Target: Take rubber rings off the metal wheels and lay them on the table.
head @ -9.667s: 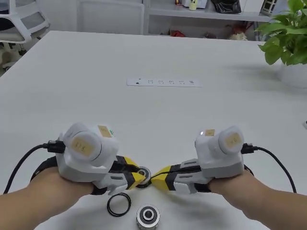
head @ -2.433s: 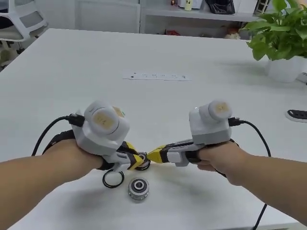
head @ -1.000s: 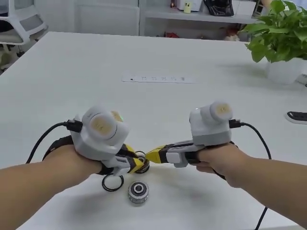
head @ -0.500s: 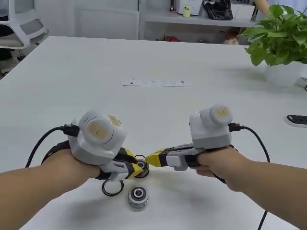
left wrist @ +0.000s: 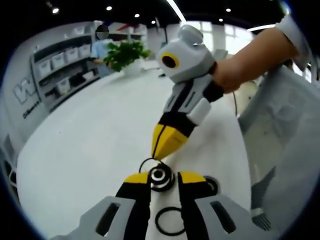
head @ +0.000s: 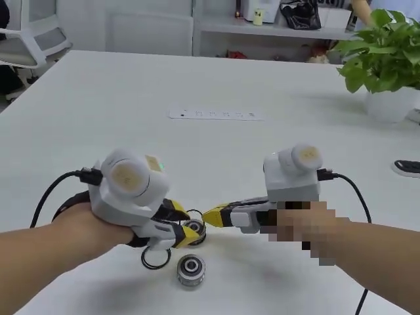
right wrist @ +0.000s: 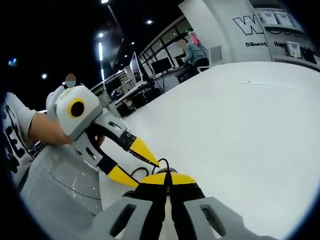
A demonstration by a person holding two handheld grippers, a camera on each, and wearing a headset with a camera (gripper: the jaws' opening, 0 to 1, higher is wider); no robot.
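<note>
The left tool (head: 186, 231) is clamped on a metal wheel (left wrist: 160, 179) held just above the white tabletop (head: 216, 151). The right tool (head: 211, 215) has its tips pinched together on the wheel's thin black rubber ring (left wrist: 142, 162), which stands off the rim as a loop. Just beside them on the tabletop lie 1 loose ring (head: 155, 257) and a 2nd wheel (head: 191, 270).
</note>
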